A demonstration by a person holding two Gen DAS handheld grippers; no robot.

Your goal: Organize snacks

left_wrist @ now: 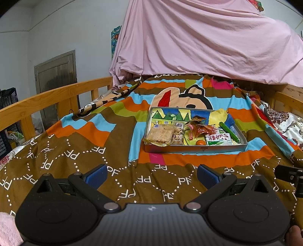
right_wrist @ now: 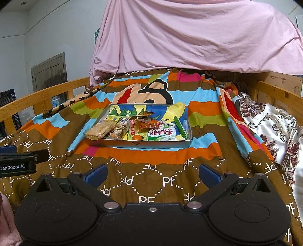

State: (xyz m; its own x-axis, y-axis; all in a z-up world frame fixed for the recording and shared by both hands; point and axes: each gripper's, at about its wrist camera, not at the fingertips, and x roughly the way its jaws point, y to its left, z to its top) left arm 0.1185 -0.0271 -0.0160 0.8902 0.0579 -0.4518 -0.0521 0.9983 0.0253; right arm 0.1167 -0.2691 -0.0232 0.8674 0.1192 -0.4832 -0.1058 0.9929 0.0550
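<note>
While both my grippers are hanging low over the bedspread (right_wrist: 144, 170), nothing's being carried.

Left gripper (left_wrist: 151, 175) and right gripper (right_wrist: 152, 175) are sitting spread wide, empty; further out, crinkly snack packets (right_wrist: 140, 127) are lying heaped together inside the shallow metal tray (right_wrist: 136, 144), probably corralled there.

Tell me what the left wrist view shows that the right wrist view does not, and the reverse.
Only the left wrist view shows a fingertip at the bottom right corner, and part of the right gripper at its right edge.

Only the right wrist view shows the "GenRobot.AI" label on the left gripper at its left edge, and a ceiling lamp.

Both show the metal tray full of snacks, on the colourful blanket, with the pink sheet behind. In each, the blue-padded fingers are spread wide and hold nothing.
</note>
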